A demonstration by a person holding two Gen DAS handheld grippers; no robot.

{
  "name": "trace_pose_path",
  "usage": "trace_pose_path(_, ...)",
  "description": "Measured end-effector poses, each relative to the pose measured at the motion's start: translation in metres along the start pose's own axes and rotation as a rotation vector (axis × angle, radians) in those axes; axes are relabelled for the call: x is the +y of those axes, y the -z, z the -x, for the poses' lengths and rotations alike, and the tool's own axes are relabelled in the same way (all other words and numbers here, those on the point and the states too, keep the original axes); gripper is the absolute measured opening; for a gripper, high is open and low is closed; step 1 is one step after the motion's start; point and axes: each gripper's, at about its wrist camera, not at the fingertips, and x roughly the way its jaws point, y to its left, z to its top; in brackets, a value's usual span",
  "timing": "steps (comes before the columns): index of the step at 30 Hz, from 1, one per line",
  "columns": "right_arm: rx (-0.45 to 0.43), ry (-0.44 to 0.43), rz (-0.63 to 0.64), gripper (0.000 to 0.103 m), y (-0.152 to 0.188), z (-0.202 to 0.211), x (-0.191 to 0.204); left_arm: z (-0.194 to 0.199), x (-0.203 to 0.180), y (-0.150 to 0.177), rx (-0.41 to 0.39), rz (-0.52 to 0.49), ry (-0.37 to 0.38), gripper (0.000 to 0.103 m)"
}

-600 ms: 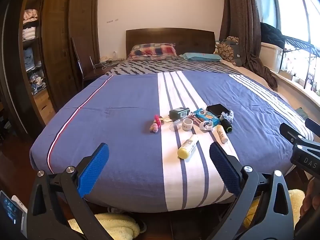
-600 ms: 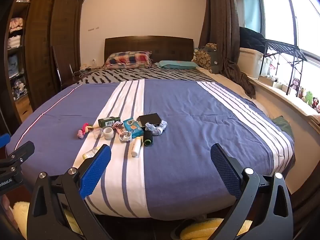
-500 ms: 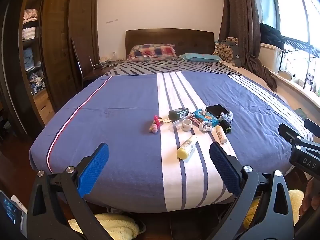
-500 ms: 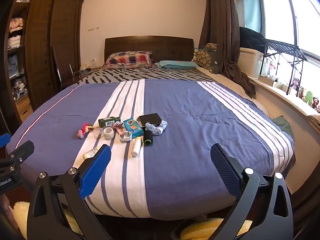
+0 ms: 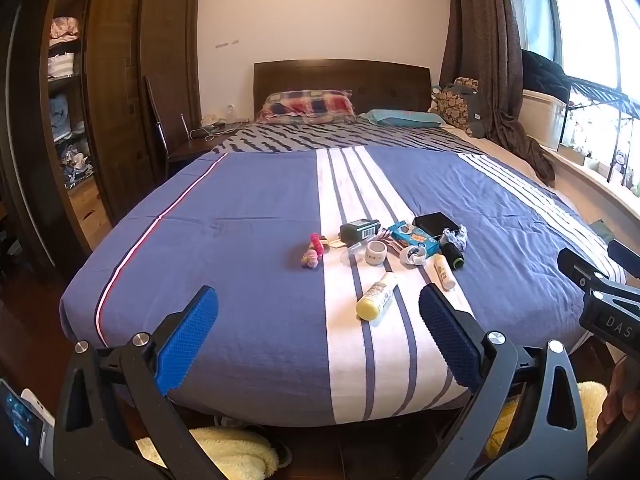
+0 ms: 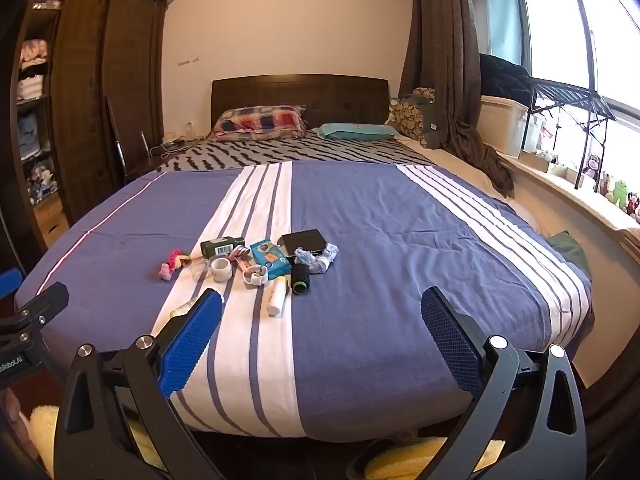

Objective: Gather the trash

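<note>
A cluster of small items lies on the blue striped bedspread (image 5: 248, 240) near the foot of the bed. It holds a yellow-capped tube (image 5: 376, 296), a white tube (image 5: 444, 271), a black spool (image 5: 452, 254), a dark green bottle (image 5: 359, 229), a teal packet (image 5: 414, 237), a black box (image 5: 436, 224), a white tape roll (image 5: 375, 252), crumpled wrap (image 5: 456, 235) and a pink toy (image 5: 313, 252). My left gripper (image 5: 318, 322) stands open short of the tube. My right gripper (image 6: 322, 322) is open too, nothing between its fingers, with the white tube (image 6: 277, 295) and black spool (image 6: 299, 278) ahead on its left.
A dark wardrobe (image 5: 120, 92) with open shelves stands at the left. Two pillows (image 5: 308, 106) lie by the headboard. A windowsill (image 6: 580, 196) with toys and a rack runs along the right. Yellow fluffy slippers (image 5: 228, 450) lie on the floor under the bed's foot.
</note>
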Motion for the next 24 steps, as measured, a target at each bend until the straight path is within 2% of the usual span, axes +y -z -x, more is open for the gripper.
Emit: trace_pose_path(24,-0.011,-0.018,-0.005,0.100,0.0006,0.0031,0.0042,0.0057,0.0059,-0.0032,-0.017,0.004,0.007,0.095)
